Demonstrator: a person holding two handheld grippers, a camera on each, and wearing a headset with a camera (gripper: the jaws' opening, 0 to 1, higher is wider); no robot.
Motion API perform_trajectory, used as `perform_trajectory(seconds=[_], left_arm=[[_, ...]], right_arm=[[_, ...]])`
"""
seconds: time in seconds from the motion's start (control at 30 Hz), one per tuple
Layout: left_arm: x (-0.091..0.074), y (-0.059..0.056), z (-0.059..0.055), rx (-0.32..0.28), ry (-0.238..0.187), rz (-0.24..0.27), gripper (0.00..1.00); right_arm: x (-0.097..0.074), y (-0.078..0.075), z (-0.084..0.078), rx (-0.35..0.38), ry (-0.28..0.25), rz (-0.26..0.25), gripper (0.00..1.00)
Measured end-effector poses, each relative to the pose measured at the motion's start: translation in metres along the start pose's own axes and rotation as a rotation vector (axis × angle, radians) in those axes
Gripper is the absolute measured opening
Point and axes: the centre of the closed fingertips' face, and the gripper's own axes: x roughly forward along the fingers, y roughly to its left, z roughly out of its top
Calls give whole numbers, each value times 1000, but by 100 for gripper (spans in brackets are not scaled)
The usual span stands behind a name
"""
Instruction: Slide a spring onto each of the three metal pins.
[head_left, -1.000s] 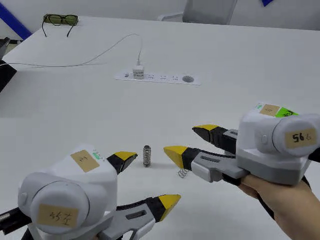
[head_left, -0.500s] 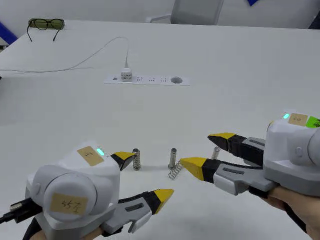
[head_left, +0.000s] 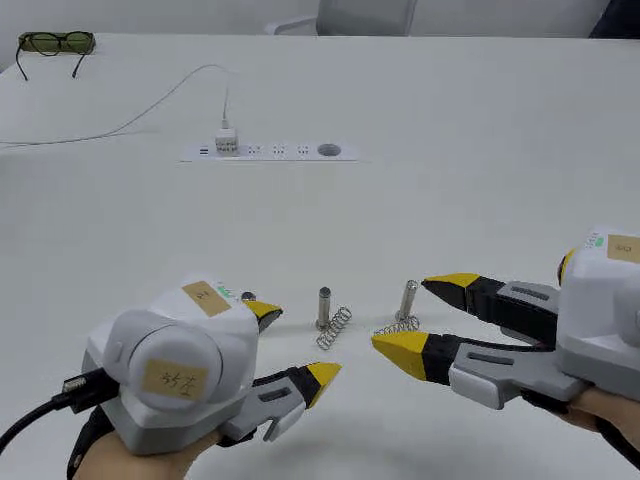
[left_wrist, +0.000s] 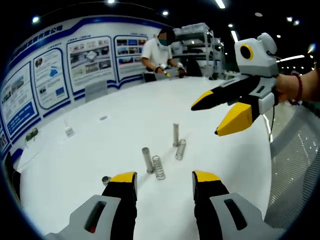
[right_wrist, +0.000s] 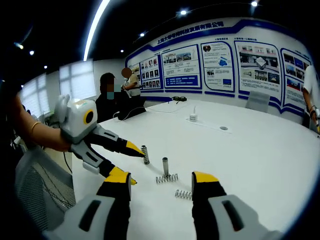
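While two loose springs lie flat on the table, nothing is going up a pin just yet. One spring (head_left: 334, 328) lies just beside the middle pin (head_left: 324, 305), angled off toward the near side. The other spring (head_left: 398, 325) lies at the foot of the right-hand pin (head_left: 408, 298). Both of those pins stand upright and bare. The third pin (right_wrist: 145, 154), caught in the right gripper view, looks wrapped in coils already, so I'd call that one done: one of three.

These springs look light, made of thin wire, and ready to roll or flick away. Squeeze too hard across the coils and they'll likely squash or shoot out. My call is to pinch gently near one end, across the width, leaving the open bore free to drop over a pin top.

The right gripper (head_left: 400, 313) has its jaws spread wide and empty, close by the other spring. The left gripper (head_left: 302, 341) is spread too, holding nothing, near the middle pin. Further back on the white table (head_left: 450, 150) sit a power strip (head_left: 270, 151) and a pair of glasses (head_left: 55, 43), well clear.
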Motion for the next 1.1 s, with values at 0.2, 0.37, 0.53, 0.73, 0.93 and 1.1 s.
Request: perform_trajectory(seconds=[0.2, 0.37, 0.53, 0.73, 0.93, 1.1], left_arm=[[14, 2, -9, -23, 32, 13, 39], [25, 6, -16, -38, 59, 36, 36], [34, 6, -21, -53, 80, 46, 32], [44, 7, -25, -70, 94, 53, 26], [49, 10, -30, -111, 107, 69, 22], [52, 10, -31, -145, 106, 73, 19]], right_arm=[[-7, 1, -6, -1, 2, -7, 51], [-11, -3, -13, 10, 7, -23, 52], [-15, -8, -19, 30, 9, -39, 52], [-20, -12, -21, 42, -6, -60, 51], [-21, -14, -25, 62, -8, -72, 51], [-21, -16, -29, 77, -6, -80, 51]])
